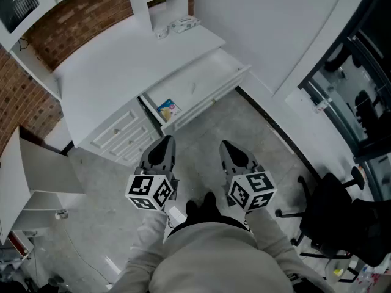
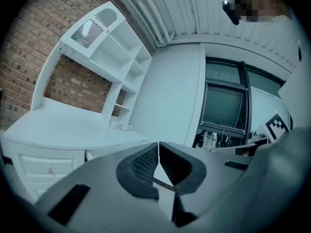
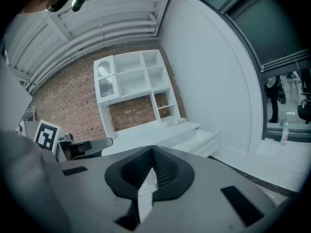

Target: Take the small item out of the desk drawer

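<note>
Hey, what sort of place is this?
Probably a study or office corner: a white desk with an open drawer and a shelf unit stands against a brick wall, and a black office chair sits nearby.

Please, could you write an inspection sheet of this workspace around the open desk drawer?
Surface: white desk with a shelf unit on top.
Job's things: wide white drawer pulled open; small flat yellow-and-blue packet lies at its left end.
Clutter: small pale green-and-white pack at the desk top's back.
Grippers: left gripper and right gripper both shut, empty, held low before the drawer.
Cables: nothing seen.
Surroundings: red brick wall, grey concrete floor, black office chair at right.
</note>
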Demonstrator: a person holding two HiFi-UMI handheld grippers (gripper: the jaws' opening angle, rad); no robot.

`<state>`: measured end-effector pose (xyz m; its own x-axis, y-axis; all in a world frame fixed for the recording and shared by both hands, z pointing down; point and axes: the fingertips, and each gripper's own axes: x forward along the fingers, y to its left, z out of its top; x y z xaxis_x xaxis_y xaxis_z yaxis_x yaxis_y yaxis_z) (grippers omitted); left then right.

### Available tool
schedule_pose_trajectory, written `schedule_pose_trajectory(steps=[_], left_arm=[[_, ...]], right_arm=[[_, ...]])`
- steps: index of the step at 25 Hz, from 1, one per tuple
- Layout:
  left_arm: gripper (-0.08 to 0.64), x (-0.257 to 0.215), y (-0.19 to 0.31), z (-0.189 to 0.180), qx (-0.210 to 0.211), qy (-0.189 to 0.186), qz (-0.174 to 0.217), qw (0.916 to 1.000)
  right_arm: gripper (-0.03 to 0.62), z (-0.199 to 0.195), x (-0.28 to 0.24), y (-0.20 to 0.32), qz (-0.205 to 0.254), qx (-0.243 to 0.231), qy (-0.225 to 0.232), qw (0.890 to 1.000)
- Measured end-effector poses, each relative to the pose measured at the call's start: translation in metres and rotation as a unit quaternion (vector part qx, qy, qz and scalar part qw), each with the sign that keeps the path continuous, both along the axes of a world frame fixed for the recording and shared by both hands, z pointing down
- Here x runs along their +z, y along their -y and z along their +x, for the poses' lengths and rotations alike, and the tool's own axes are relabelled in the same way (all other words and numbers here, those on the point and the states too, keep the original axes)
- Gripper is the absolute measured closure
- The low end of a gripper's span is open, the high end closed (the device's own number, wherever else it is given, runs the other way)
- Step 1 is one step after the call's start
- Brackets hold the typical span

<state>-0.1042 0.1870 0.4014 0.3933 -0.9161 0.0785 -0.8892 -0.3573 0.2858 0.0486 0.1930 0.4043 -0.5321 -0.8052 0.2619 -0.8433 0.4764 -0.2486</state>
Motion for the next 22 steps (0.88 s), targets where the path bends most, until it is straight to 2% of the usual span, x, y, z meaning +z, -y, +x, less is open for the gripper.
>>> schedule_pose_trajectory(steps=[6,12,18,22], left_arm=[[0.534,0.001,0.006,0.017,-0.007,0.020,-0.008,0.9997],[0.534,-0.009,0.022,0.032,-0.013,0.042,0.002,0.9990],[0.532,-0.017,0.036,0.046,-0.031,0.066,0.014,0.9973],[0.532,-0.029,0.044,0.053,-0.030,0.081,0.029,0.9959]], right_arm=[[0.566,0.016,0.000,0.001,-0.011,-0.019,0.001,1.000],[0.565,0.035,-0.016,0.018,0.011,-0.026,0.026,0.999],[0.566,0.054,-0.024,0.031,0.035,-0.031,0.019,0.999],[0.565,0.060,-0.028,0.036,0.037,-0.034,0.031,0.998]])
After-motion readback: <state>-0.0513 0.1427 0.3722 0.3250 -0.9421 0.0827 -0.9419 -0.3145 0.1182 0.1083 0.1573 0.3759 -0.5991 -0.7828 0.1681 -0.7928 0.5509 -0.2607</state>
